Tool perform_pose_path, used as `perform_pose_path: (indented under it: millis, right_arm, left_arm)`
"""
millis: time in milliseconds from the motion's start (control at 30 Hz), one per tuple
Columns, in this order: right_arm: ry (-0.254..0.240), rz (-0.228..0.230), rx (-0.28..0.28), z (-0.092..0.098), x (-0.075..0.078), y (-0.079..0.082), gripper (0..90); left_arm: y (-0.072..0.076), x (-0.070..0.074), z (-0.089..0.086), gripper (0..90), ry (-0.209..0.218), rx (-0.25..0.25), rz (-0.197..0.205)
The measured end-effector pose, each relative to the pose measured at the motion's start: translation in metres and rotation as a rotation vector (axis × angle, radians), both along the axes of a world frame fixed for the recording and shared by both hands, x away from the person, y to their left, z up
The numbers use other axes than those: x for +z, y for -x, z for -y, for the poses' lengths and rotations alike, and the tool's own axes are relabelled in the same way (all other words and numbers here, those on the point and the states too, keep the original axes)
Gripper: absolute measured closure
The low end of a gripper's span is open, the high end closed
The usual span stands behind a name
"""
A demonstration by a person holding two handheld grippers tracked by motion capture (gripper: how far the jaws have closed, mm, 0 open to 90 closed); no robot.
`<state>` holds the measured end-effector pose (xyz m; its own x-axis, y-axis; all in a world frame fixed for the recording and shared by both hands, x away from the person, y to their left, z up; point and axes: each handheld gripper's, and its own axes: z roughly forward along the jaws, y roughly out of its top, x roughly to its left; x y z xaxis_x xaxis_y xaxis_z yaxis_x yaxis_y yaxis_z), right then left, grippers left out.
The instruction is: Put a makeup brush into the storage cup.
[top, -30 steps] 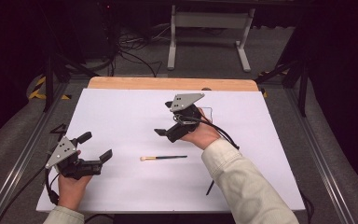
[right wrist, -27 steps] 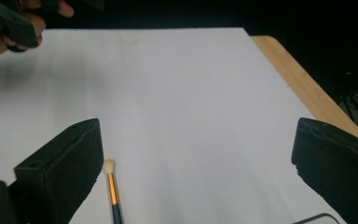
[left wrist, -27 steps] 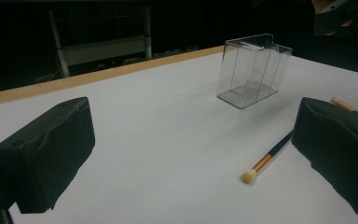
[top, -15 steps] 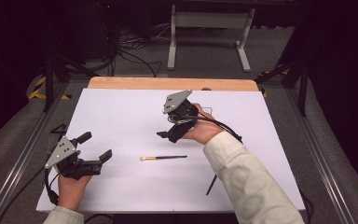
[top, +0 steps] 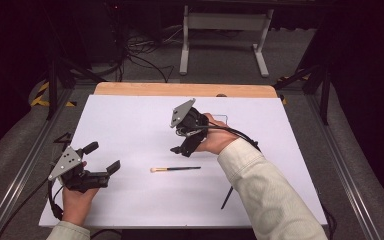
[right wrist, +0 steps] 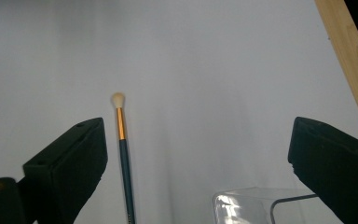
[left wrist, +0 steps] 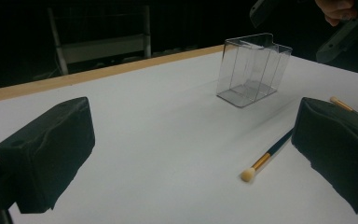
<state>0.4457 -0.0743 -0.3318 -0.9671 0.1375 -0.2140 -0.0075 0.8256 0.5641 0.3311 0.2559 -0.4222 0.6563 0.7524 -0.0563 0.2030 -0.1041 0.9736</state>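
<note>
- Left gripper (top: 101,157): held low at the near left edge of the white table (top: 130,120), jaws wide apart, nothing between them.
- Makeup brush (top: 175,169): lies flat on the table near the centre, between the two grippers and apart from both. Long axis runs left to right in the high view; pale bristle tip points left, dark handle points right.
- Right gripper (top: 180,145): held above the table just beyond the brush, jaws spread apart, empty.
- Clear plastic box (left wrist: 251,70): stands upright beyond the brush.
</note>
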Motion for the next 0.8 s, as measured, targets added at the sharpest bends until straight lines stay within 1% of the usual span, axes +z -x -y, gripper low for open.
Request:
perform_pose_path:
  millis: [100,133,233,333,433,467,500,600,633,800]
  right_arm:
    - [0.038,-0.007,0.010,-0.004,-0.001,0.001,6.3]
    - [0.038,-0.007,0.010,-0.004,-0.001,0.001,6.3]
    - [0.067,-0.010,0.021,-0.009,-0.005,0.002,7.6]
    - [0.099,-0.037,0.038,-0.013,-0.009,0.002,10.5]
    - [0.134,-0.057,0.042,-0.015,-0.015,0.003,10.4]
    - [0.134,-0.057,0.042,-0.015,-0.015,0.003,10.4]
    - [0.157,-0.071,0.045,-0.016,-0.019,0.004,10.4]
    - [0.187,-0.086,0.051,-0.018,-0.025,0.004,9.6]
    - [0.187,-0.086,0.051,-0.018,-0.025,0.004,9.6]
    - [0.241,-0.090,0.057,-0.021,-0.033,0.004,8.3]
  left_arm:
    - [0.000,0.000,0.000,0.3,0.001,0.000,0.000]
    - [0.000,0.000,0.000,0.3,0.005,0.001,0.003]
    - [0.000,0.000,0.000,0.3,0.006,0.000,-0.001]
    - [0.000,0.000,0.000,0.3,0.007,-0.001,0.000]
    - [-0.001,0.000,-0.001,0.3,0.008,-0.004,-0.001]
    - [-0.001,0.000,-0.001,0.3,0.008,-0.004,-0.001]
    - [-0.001,-0.001,-0.001,0.3,0.008,-0.004,-0.001]
    - [-0.001,-0.001,-0.001,0.3,0.009,-0.004,-0.001]
    - [-0.001,0.000,-0.001,0.3,0.009,-0.004,-0.001]
    - [-0.001,-0.001,-0.001,0.3,0.009,-0.009,-0.005]
